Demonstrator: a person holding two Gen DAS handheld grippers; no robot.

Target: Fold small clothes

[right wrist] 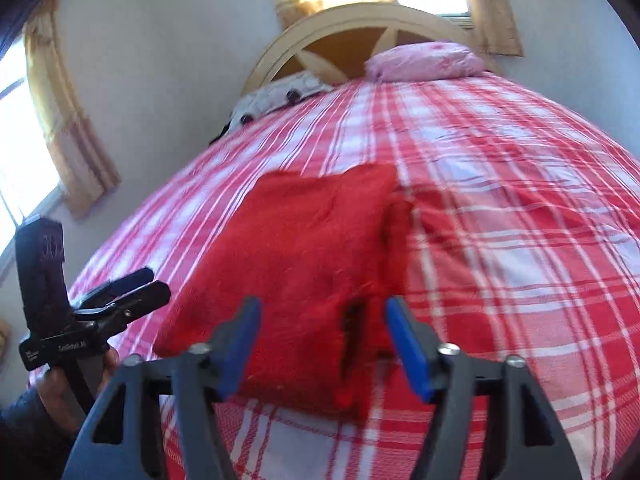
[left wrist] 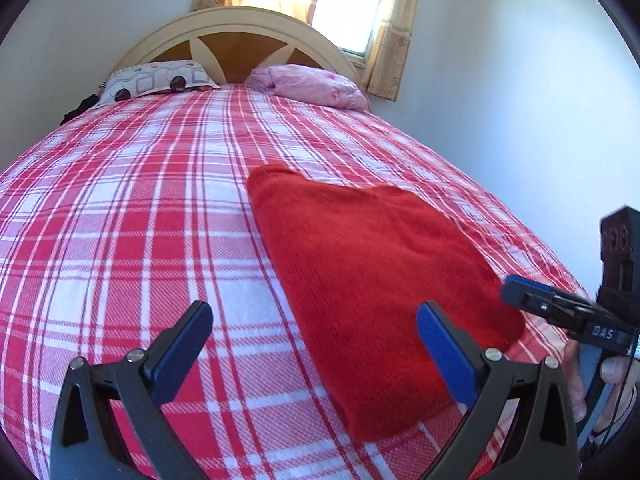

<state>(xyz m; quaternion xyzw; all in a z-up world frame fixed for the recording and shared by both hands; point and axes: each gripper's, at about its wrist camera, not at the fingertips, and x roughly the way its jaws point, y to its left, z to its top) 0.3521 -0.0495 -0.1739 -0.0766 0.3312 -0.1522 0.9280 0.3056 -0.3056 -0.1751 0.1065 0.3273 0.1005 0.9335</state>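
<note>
Hovering over the red-and-white plaid bed [left wrist: 120, 240], we hold both tools empty, jaws spread wide. Our left gripper [left wrist: 316, 356] sits left of the folded red knitted garment [left wrist: 372, 272]; our right gripper [right wrist: 324, 344] straddles its near edge and is nearer. Its long axis runs away toward the headboard. We read "DAS" on the right tool.

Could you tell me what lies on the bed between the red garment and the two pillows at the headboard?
Only bare plaid bedspread lies between the red garment and the pillows, seen best in the left wrist view.
</note>
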